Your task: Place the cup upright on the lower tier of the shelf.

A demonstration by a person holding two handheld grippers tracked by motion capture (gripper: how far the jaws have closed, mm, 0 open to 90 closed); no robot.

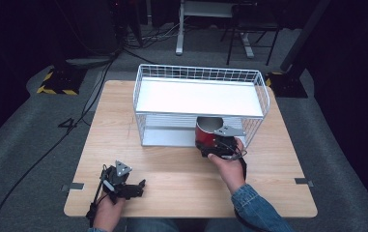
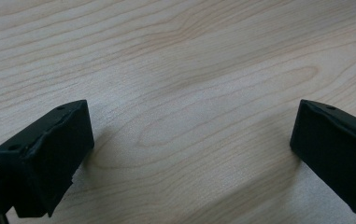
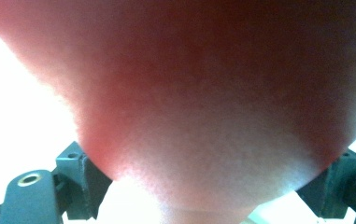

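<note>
Wooden tabletop (image 1: pixel 181 179) carries a white wire shelf rack (image 1: pixel 198 96) along its far edge. Right gripper (image 1: pixel 219 143) — jaws clamped on the red cup (image 1: pixel 205 131) — holds it at the rack's lower tier, near-right corner. Left gripper (image 1: pixel 132 187) rests near the near-left corner, jaws spread wide.

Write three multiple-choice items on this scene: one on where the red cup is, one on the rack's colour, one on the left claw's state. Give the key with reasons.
1. Where is the round red cup?
A. on the top shelf of the rack
B. at the lower shelf's front edge, held in the right claw
C. on the floor

2. What colour is the two-shelf wire rack?
A. white
B. black
C. green

3. How is the left claw?
A. shut on the cup
B. shut on a cable
C. open over the bare wooden table

Key: B, the high view shows the cup under the top shelf, gripped by the right claw. A, its wires and shelves look white. C, the left gripper view shows the jaws wide apart with wood grain between them.
</note>
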